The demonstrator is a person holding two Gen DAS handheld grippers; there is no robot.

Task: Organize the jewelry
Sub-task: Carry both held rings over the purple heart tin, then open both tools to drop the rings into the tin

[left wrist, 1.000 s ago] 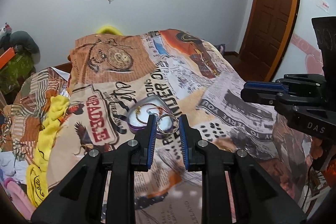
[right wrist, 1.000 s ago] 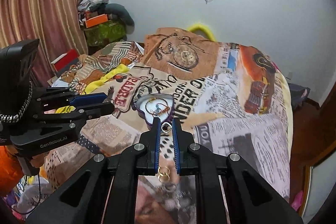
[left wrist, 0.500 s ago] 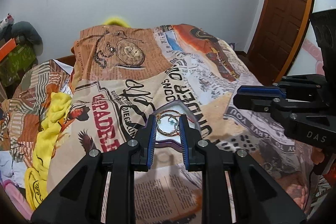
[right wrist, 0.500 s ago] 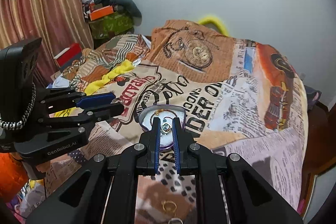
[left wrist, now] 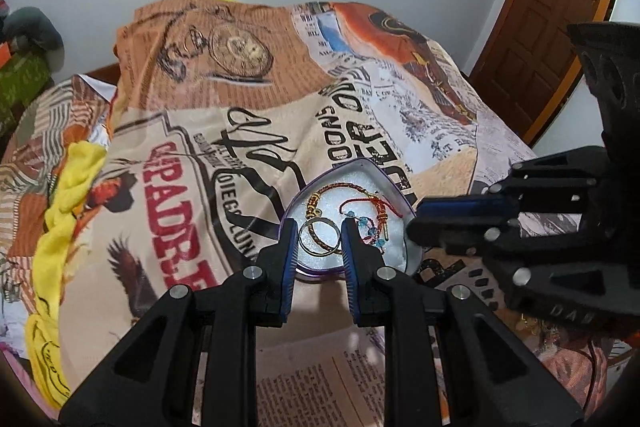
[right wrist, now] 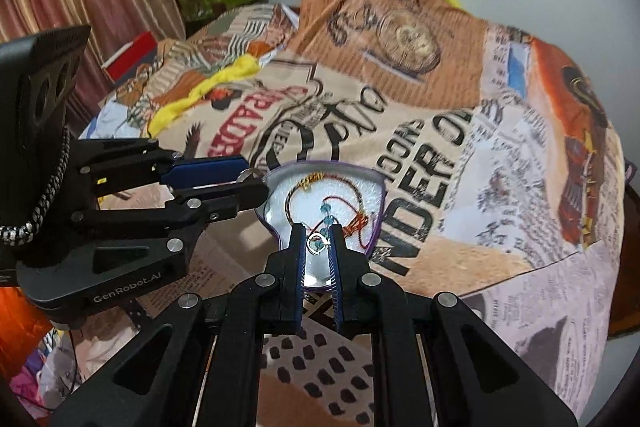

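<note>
The left tongs (left wrist: 319, 235) pinch a thin, light, hard ring (left wrist: 318, 235) by its edges over the heart-shaped box (left wrist: 412, 227) on the bed (left wrist: 440, 167), and the right tongs (right wrist: 317, 242) seem to squeeze a tiny, slippery earring (right wrist: 317, 242).

One tin (left wrist: 394, 189), two bracelets (left wrist: 362, 187), one ring (left wrist: 320, 237)

Printed bedspread (left wrist: 248, 131), wooden door (left wrist: 552, 15)
</note>
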